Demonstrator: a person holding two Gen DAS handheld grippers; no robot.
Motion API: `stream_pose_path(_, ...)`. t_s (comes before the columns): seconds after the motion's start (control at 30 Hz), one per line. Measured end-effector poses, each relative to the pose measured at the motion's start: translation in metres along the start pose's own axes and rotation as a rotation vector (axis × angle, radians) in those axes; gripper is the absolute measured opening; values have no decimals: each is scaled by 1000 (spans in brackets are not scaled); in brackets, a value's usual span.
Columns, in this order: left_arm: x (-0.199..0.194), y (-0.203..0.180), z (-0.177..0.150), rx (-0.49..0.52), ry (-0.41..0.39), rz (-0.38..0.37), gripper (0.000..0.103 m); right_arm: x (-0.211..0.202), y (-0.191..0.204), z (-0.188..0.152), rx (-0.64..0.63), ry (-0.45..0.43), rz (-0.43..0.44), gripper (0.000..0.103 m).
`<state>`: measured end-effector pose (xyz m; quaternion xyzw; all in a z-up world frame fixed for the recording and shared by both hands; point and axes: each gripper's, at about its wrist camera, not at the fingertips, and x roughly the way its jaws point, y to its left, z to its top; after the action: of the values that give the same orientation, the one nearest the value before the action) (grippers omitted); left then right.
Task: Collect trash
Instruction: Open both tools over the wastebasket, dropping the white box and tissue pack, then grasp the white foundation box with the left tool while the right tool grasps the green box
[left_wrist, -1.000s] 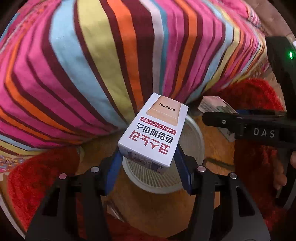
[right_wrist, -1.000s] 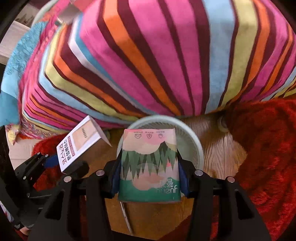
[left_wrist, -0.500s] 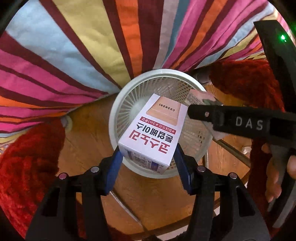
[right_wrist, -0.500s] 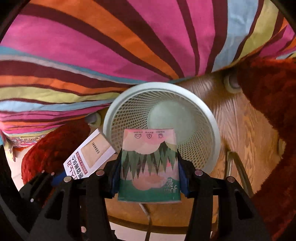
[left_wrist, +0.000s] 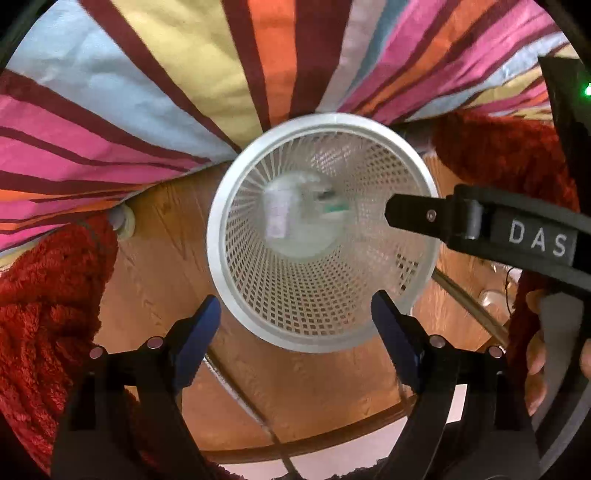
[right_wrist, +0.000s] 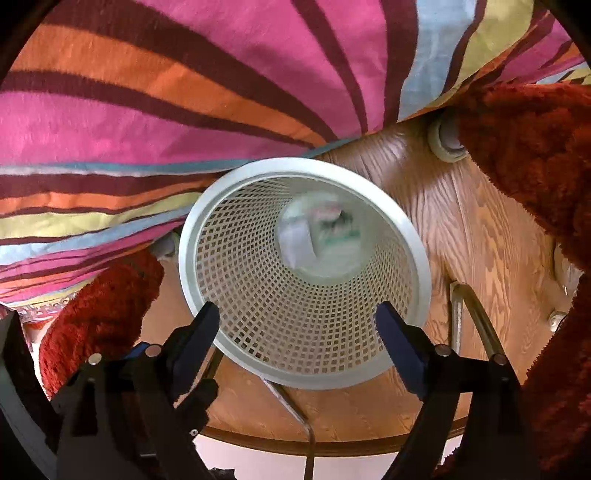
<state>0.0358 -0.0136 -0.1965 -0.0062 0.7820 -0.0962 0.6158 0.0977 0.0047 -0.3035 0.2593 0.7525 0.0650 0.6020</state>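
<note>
A white mesh wastebasket (left_wrist: 221, 258) stands on the wooden floor straight below both grippers. Deep inside it, blurred, are a white carton (left_wrist: 279, 216) and a green and pink packet (left_wrist: 332, 206). The right wrist view shows the same basket (right_wrist: 192, 266), carton (right_wrist: 295, 240) and packet (right_wrist: 338, 221). My left gripper (left_wrist: 295, 304) hangs over the near rim with its jaws opening and nothing between them. My right gripper (right_wrist: 297, 314) is also opening over the rim, empty. In the left wrist view, a black finger (left_wrist: 417, 216) of the right gripper reaches over the basket's right side.
A striped bedcover (left_wrist: 166, 92) hangs just behind the basket. Red shaggy rug (left_wrist: 40, 314) lies to the left and rug (right_wrist: 535, 166) to the right. A metal bar (right_wrist: 476, 314) crosses the floor (right_wrist: 461, 221) near the basket. A hand (left_wrist: 535, 369) holds the right gripper's handle.
Both grippers sank over the basket, then their jaws spread. The carton left the left gripper and the packet left the right; both now lie blurred inside the basket.
</note>
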Motion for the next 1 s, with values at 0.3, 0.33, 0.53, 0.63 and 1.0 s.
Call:
stream_pose_path(0.3,-18,5,-3,-40,-93,-12,81,-10,-1,-2,5,-51,11,83)
stream_pose_path(0.33,-22,6,-5,-43,-108,-12,81,-14,-1,-3,4,-58,20,83)
stream_pose_path(0.53,-53,8,-17,-54,-231,-1,81,-41,3,-14,-36,-135,49,83)
stream_pose_path(0.63,-70,6,-23,-49,-307,15,81,-56,7,-19,-68,-190,44,83)
stream_pose_path(1.0,-146,5,-50,-56,-619,74,81,-177,31,-53,-296,-638,43,83)
